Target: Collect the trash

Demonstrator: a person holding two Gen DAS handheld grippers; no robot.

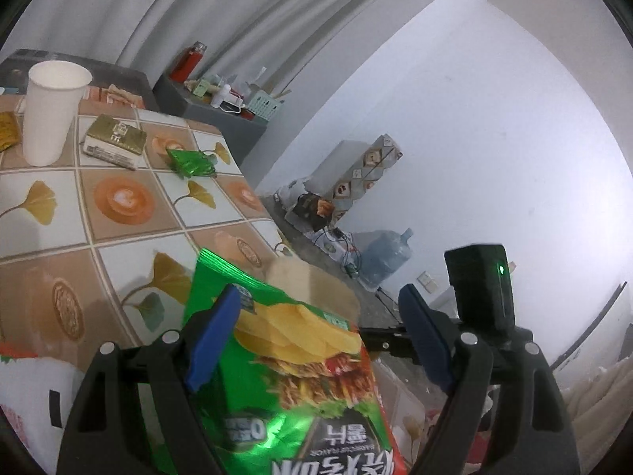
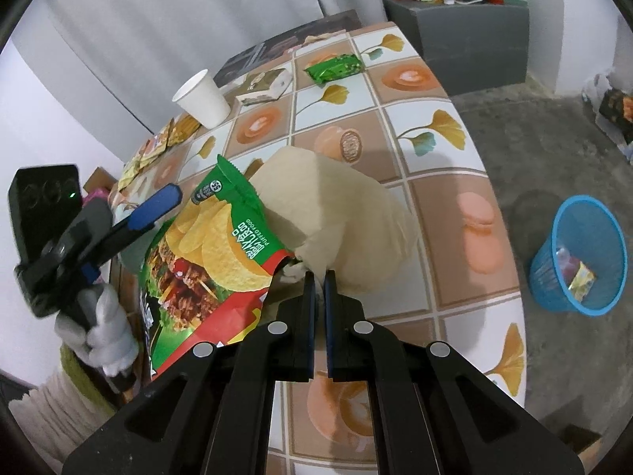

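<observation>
The left gripper (image 1: 316,340) stands apart around the chip bag (image 2: 205,261); the right gripper (image 2: 319,281) is clamped on a beige paper bag (image 2: 336,213); 1 cup (image 2: 203,99), 1 carton (image 2: 263,85) and 1 green wrapper (image 2: 334,67) remain on the table (image 2: 455,206); the blue bin (image 2: 581,253) already holds some wrappers.

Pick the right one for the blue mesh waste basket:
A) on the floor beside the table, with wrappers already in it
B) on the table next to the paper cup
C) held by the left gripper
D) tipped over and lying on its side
A: in the right wrist view the blue mesh waste basket stands upright on the grey floor just off the table edge, with a yellow wrapper and other scraps inside.
</observation>
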